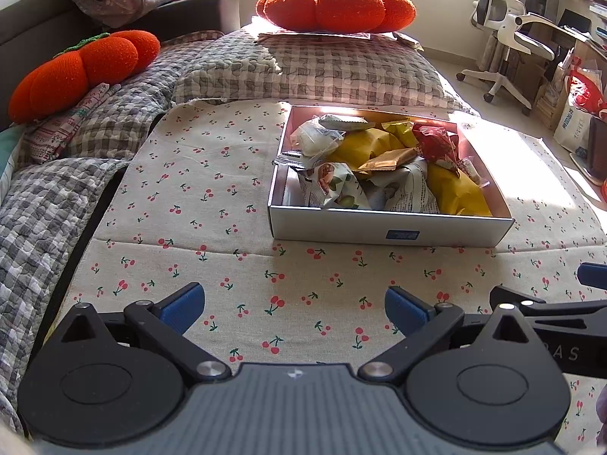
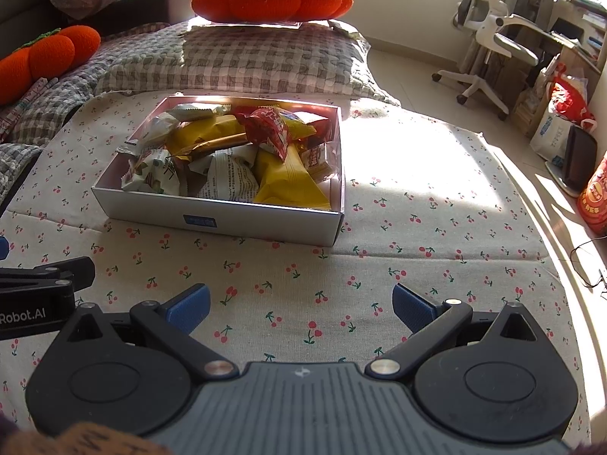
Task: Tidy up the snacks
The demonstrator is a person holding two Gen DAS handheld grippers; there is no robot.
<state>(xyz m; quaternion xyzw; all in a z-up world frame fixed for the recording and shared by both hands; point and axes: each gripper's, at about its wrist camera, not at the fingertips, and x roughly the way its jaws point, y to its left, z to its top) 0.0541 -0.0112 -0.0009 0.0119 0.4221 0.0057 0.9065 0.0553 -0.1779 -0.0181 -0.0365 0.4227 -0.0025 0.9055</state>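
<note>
Cherry-print cloth bears the snack box beyond each open hand-held gripper.

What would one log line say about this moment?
left gripper: open, empty | right gripper: open, empty | snacks: piled in box | box: on cherry cloth

Cherry-print cloth, white snack box resting on it

In the white box the lower snack packets are covered by the upper ones, so their count is not clear. The text on the blue label at the front of the box is too small to read. Right of the box, the right tongs are cut by the picture's edge.
</note>
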